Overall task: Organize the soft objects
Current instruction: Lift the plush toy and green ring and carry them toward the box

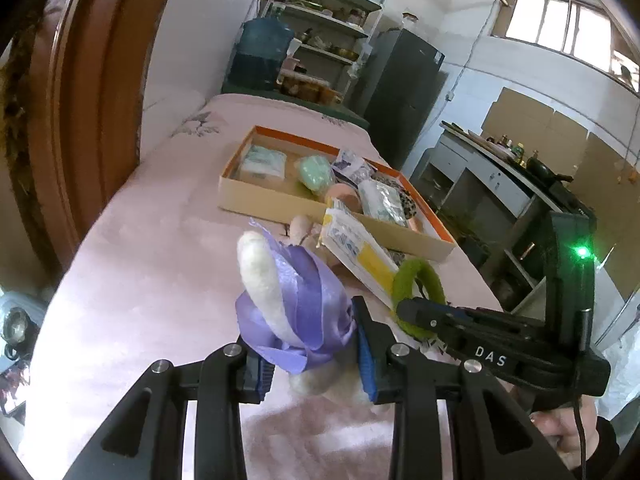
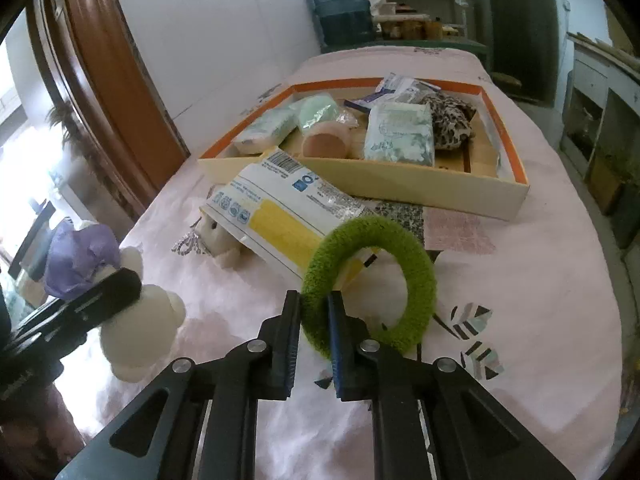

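My left gripper (image 1: 314,344) is shut on a white plush toy with a purple ribbon bow (image 1: 296,312), held over the pink bedspread; the toy also shows at the left of the right wrist view (image 2: 136,320). My right gripper (image 2: 314,320) is shut on a fuzzy green ring (image 2: 372,280), lifted slightly above the bed; it also shows in the left wrist view (image 1: 416,276). An orange-rimmed cardboard box (image 2: 400,188) farther back holds several soft packs, a pink sponge (image 2: 324,142) and a leopard-print cloth (image 2: 450,120).
A white and yellow wipes pack (image 2: 280,212) leans on the box's near wall over a small plush pig (image 2: 218,240). A wooden headboard (image 1: 80,100) stands to the left. Shelves, a water jug (image 2: 340,4) and a fridge stand beyond the bed.
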Demonstrator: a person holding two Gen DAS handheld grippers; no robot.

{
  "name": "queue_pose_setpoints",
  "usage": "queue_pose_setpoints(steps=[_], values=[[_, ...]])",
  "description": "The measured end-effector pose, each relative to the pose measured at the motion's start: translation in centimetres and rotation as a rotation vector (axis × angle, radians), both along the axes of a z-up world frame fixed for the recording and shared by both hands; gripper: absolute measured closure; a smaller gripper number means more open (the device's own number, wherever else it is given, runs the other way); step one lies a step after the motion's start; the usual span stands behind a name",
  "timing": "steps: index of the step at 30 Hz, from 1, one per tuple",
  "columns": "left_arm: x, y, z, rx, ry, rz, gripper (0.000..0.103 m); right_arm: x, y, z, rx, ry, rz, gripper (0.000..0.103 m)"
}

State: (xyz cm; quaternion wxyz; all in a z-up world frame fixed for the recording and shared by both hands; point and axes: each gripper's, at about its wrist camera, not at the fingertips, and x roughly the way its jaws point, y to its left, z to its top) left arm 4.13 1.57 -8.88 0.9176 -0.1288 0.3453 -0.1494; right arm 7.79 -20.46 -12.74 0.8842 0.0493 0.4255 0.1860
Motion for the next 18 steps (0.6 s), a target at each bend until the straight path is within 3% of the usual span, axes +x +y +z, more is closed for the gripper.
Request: queue_pose_setpoints(steps=[11,18], values=[[0.0,-0.1,-0.4,-0.003,0.001,-0.003,0.069,-0.8,-0.6,1.1,0.036,-0.023,-0.003,0.093],[-0.1,0.0,0.1,-0.007,-0.013,-0.004,0.069,-1.7,-0.6,3.4,0.073,-0.074,0.015,0.093]])
